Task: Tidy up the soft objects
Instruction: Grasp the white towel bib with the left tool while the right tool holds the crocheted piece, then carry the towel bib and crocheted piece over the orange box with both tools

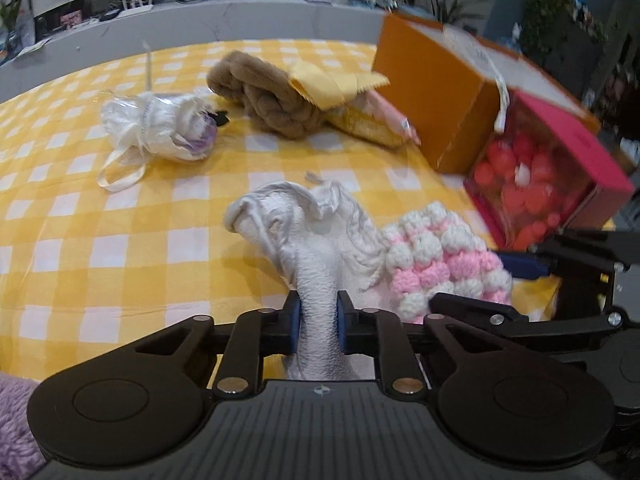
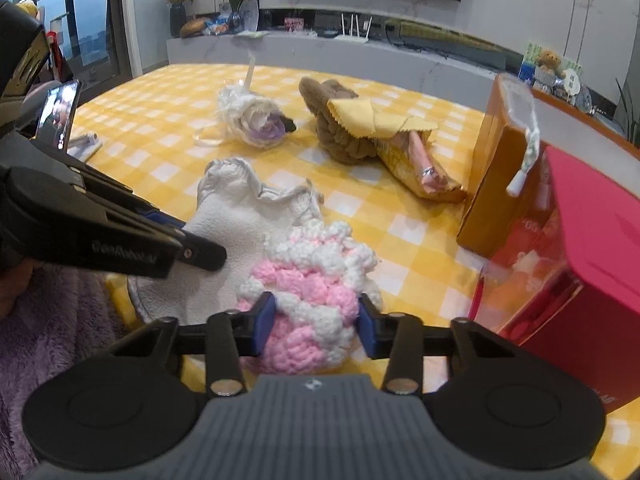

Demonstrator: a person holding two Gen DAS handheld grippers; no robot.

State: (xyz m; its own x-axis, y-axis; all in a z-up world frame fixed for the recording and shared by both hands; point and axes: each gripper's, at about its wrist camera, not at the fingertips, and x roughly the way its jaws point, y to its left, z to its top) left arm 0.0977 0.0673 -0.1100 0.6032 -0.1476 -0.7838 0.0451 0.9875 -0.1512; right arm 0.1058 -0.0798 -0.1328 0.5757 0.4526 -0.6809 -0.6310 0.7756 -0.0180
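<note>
My left gripper (image 1: 318, 322) is shut on a bunched white cloth (image 1: 316, 240), held just above the yellow checked tablecloth (image 1: 120, 200). The cloth also shows in the right wrist view (image 2: 240, 208), with the left gripper (image 2: 192, 252) on its near edge. My right gripper (image 2: 316, 330) is shut on a pink and white crocheted piece (image 2: 312, 280), which lies against the cloth's right side (image 1: 444, 264). Farther back lie a white wrapped bundle with a purple flower (image 1: 168, 128) (image 2: 256, 120) and a brown braided plush (image 1: 260, 96) (image 2: 340, 120) under a yellow cloth (image 1: 336, 84) (image 2: 372, 120).
An orange box (image 1: 432, 92) (image 2: 500, 172) and a pink box of red balls (image 1: 548, 176) (image 2: 580, 260) stand at the right. A snack packet (image 2: 416, 172) lies by the plush. A phone (image 2: 58, 114) stands at the left edge. Purple fleece (image 2: 52, 340) lies near me.
</note>
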